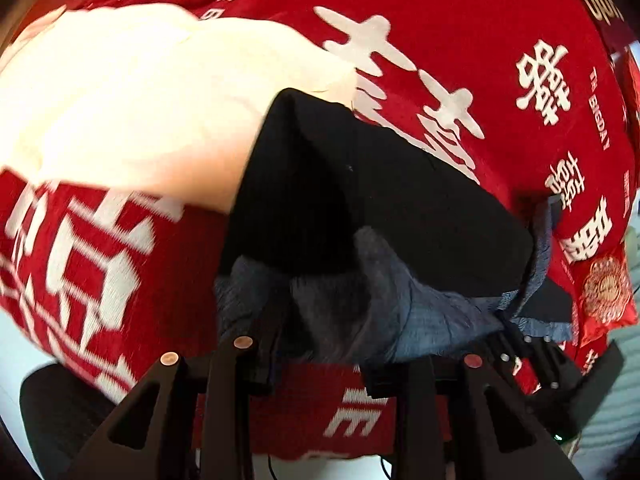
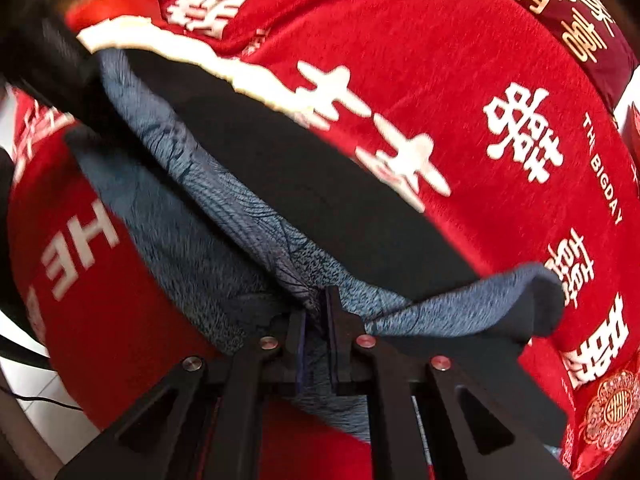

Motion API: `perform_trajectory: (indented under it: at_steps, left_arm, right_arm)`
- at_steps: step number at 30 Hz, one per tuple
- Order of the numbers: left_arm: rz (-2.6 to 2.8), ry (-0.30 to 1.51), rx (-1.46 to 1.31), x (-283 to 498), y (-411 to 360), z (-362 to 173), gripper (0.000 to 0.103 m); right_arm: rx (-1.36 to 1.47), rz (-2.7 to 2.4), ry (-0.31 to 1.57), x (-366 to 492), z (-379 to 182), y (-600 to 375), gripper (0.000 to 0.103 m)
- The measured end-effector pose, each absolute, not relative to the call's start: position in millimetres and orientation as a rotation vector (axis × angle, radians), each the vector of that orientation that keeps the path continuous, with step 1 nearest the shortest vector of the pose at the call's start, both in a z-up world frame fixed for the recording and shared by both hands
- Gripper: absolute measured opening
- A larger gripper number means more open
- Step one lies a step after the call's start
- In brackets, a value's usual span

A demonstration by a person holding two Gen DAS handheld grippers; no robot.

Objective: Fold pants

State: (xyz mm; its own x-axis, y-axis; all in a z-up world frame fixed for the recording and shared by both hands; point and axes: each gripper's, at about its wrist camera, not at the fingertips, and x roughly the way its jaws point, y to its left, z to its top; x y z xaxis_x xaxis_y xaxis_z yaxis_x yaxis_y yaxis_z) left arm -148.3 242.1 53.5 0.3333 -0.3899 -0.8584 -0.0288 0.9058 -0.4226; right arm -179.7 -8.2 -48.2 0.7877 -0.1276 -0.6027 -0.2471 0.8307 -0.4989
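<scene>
pants (image 2: pixel 280 184): matt black cloth, blue-grey inside | tablecloth (image 2: pixel 460 80): red plush, white print
</scene>
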Motion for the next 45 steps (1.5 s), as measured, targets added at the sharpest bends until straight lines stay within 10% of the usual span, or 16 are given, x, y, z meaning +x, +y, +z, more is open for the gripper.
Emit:
perform_trajectory:
  at_steps: [22, 24, 26, 45]
  left_arm:
    - [-0.177, 1.197, -0.49, -182.9, 242.0, 81.0, 0.031]
    - [-0.184, 1.206, -0.485, -186.6, 234.1, 77.4, 0.031]
    - [-0.192, 1.206, -0.477, -186.2, 222.9, 75.5, 0.031]
    - [-0.121, 1.318, -0.649, -157.1, 198.3, 47.3, 0.031]
  right_arm:
    - [-0.58, 0.16, 0.596, -184.6, -43.8, 9.5, 0.006]
    - [-0.586, 0.16, 0.562, -188.8, -41.6, 8.8, 0.017]
    - [-0.566, 0.181, 0.517, -194.3, -36.7, 6.4, 0.063]
    - [-0.607, 0.227, 0.486, -190.9, -34.4, 15.2, 0.066]
